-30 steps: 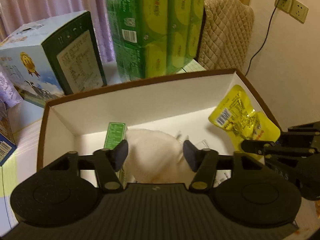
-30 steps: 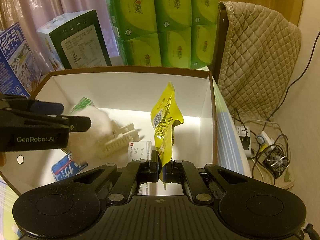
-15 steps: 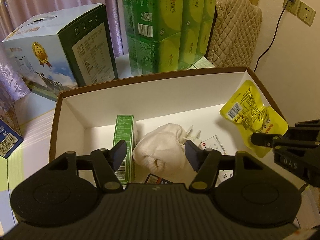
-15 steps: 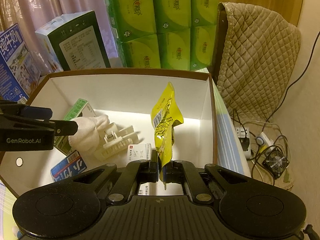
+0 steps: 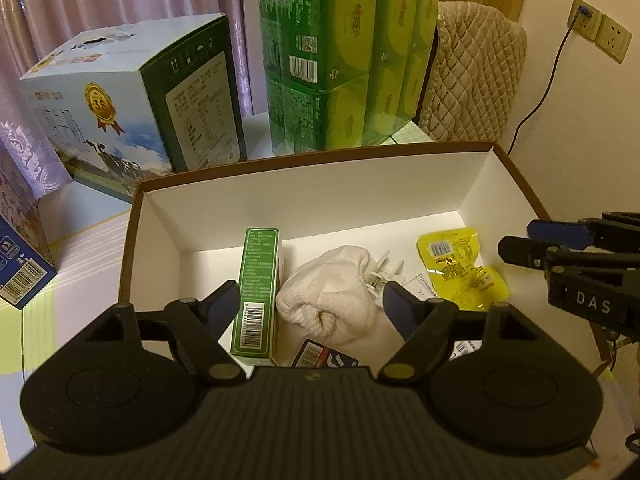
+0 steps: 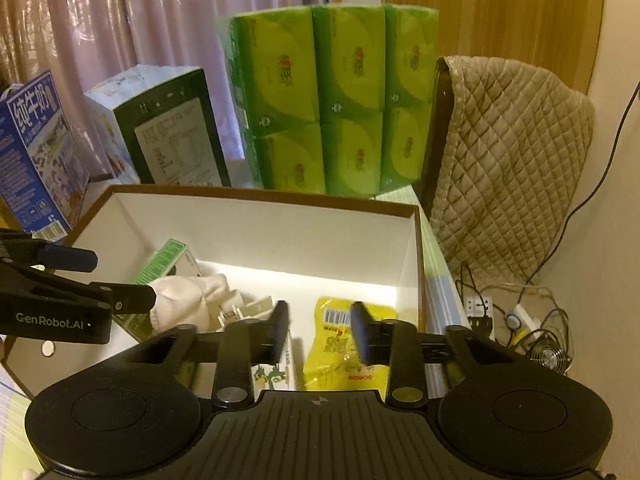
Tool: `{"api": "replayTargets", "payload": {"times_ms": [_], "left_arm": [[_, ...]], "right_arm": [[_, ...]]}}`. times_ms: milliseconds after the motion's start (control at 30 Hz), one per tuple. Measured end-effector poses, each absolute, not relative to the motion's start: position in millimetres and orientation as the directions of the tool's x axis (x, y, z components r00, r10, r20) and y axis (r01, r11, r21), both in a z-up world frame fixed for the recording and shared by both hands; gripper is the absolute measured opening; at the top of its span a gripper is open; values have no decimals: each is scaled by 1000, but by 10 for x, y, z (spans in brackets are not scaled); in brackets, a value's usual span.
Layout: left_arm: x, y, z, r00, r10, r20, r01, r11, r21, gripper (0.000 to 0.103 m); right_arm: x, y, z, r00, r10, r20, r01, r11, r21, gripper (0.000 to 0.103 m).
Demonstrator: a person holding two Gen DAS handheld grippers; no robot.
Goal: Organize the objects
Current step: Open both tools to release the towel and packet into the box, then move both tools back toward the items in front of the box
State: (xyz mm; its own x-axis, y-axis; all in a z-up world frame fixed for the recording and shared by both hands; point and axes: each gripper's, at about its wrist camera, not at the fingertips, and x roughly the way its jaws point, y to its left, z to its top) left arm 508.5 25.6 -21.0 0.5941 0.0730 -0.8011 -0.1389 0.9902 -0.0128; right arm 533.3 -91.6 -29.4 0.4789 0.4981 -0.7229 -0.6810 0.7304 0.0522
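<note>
Pink pleated curtains [image 5: 100,0] at the back, with shrink-wrapped green tissue packs [image 6: 332,96], a printed milk carton box [image 5: 132,100] and a quilted beige cover [image 6: 508,152] crowding behind a low open box [image 5: 320,196]: brown rim, plain white card walls.

Inside, on the floor toward the right wall: yellow pouch [image 5: 460,268], lying flat, free of any grasp. Glossy crinkled foil, barcode end toward the far wall, long axis running roughly near to far along the right gripper's pointing line. Directly below and just ahead of the right gripper [image 6: 320,322], fingers spread apart with nothing between them, the gap straddling the pouch's width. Clearly the nearer tool for that pouch.

Left gripper [image 5: 310,298] likewise released and empty, hanging over the box's left half. Beneath it a white cloth [image 5: 332,300], soft, knitted-looking and bunched into a lump, touching a slim green carton [image 5: 258,292] on its left. Carton rigid, sharp-edged, long axis also near to far, barcode at the near end. White ribbed plastic piece [image 5: 384,264] poking out from behind the cloth, between cloth and pouch.

Probably a placing step done; for any tidying, cloth and carton closer to the left gripper. Likely to yield under a pinch: cloth and foil; the carton hardly at all.
</note>
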Motion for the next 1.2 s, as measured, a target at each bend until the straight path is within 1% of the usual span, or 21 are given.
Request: {"api": "replayTargets", "payload": {"times_ms": [267, 333, 400, 433, 600, 733, 800, 1200], "left_arm": [[4909, 270, -89, 608, 77, -790, -160, 987, -27, 78], [4833, 273, -41, 613, 77, -786, -165, 986, -32, 79], [4746, 269, 10, 620, 80, -781, -172, 984, -35, 84], [4688, 263, 37, 624, 83, -777, -177, 984, -37, 84], [4457, 247, 150, 637, 82, -767, -193, 980, -55, 85], [4279, 219, 231, 643, 86, -761, -206, 977, -64, 86], [4188, 199, 276, 648, 90, -757, -210, 976, -64, 88], [3542, 157, 434, 661, 103, -743, -237, 968, -77, 88]], "right_arm": [[5183, -1003, -178, 478, 521, -707, -691, 720, 64, 48], [5135, -1064, -153, 477, 532, -700, -688, 722, 80, 53], [5082, -1137, -119, 475, 541, -694, -681, 725, 99, 57], [5057, -1176, -103, 475, 544, -692, -679, 726, 106, 60], [4893, -1327, -18, 477, 554, -682, -672, 730, 124, 66], [4742, -1427, 54, 476, 568, -672, -671, 728, 140, 68], [4657, -1469, 89, 471, 577, -668, -673, 724, 151, 69], [4188, -1663, 184, 434, 614, -659, -695, 693, 189, 71]]}}
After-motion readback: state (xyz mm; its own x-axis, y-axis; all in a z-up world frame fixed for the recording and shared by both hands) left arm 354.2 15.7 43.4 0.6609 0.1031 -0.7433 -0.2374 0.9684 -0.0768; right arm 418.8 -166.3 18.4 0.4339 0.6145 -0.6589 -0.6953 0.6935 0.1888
